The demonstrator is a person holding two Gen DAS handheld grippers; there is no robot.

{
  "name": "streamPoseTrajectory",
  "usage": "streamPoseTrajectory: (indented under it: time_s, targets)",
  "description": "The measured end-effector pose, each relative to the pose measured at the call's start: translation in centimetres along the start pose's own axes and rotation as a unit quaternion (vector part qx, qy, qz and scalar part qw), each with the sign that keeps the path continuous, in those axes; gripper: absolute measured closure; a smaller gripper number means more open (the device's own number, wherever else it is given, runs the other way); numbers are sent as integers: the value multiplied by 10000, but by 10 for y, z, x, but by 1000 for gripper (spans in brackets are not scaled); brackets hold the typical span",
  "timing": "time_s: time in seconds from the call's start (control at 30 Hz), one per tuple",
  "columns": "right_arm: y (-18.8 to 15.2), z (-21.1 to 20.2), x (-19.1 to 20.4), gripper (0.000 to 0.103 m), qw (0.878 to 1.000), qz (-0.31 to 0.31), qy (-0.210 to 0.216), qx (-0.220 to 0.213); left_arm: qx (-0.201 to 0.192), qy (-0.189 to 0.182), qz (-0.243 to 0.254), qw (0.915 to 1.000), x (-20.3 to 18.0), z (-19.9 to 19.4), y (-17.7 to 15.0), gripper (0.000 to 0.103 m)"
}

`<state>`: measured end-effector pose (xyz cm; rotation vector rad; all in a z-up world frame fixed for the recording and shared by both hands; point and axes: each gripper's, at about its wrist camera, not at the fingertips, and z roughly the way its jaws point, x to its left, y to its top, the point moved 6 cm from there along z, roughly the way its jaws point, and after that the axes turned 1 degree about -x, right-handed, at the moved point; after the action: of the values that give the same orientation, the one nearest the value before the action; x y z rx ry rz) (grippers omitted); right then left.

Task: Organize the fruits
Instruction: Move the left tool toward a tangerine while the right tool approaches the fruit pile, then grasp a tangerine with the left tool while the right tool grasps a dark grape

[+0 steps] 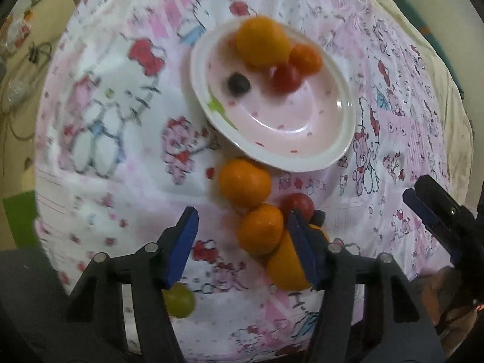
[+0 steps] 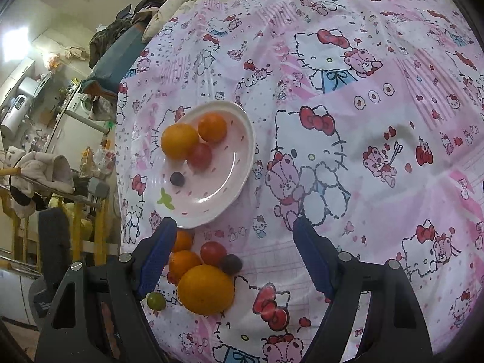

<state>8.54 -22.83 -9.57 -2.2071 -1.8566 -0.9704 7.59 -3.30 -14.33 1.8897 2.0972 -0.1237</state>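
Both tools hang with fingers apart: the left tool [image 1: 242,248] and the right tool [image 2: 234,257]. The plate [image 2: 242,163] holds four fruits. A loose fruit pile [image 2: 205,293] sits at its 6 o'clock.

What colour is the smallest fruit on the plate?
Dark purple berry on the plate; clearest in the right wrist view.

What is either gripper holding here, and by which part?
Nothing. The left gripper and right gripper are both open, with only tablecloth and loose fruit showing between their fingers.

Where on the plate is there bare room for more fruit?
The plate's near half, from the grape to the rim, is bare. The far side is crowded: orange, tangerine and tomato sit bunched together.
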Motion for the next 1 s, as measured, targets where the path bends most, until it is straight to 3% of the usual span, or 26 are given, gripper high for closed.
streamPoseTrajectory:
  time_s: [0.1, 0.17, 0.27, 0.5, 0.67, 0.73, 0.8, 0.9, 1.0]
  targets:
    - [-1, -1, -4, 21, 10000, 65, -1, 5, 199, -61, -82, 9997, -7, 13, -5, 49]
    - [-1, -3, -6, 21, 9999, 116, 16, 11, 288, -62, -108, 9995, -9, 20, -5, 63]
    - [-2, -4, -7, 21, 9999, 123, 43, 6, 372, -64, -127, 9992, -9, 26, -8, 70]
    - [-3, 0, -4, 21, 9999, 116, 88, 89, 350, 7, 75, 9994, -10, 20, -8, 73]
    - [-12, 12, -5, 21, 9987, 219, 245, 400, -136, 72, 368, 9992, -11, -10, -4, 73]
    - [-19, 21, -6, 28, 9970, 285, 307, 650, -427, 188, 499, 9977, -8, -27, -2, 73]
    - [-28, 33, -6, 46, 9936, 378, 438, 970, -681, 266, 587, 9956, -7, -40, 1, 73]
    - [-39, 51, -4, 63, 9896, 390, 482, 1299, -879, 248, 554, 9943, -3, -54, 5, 73]
    - [-44, 65, 2, 66, 9872, 356, 499, 1471, -894, 211, 464, 9947, 0, -55, 9, 73]
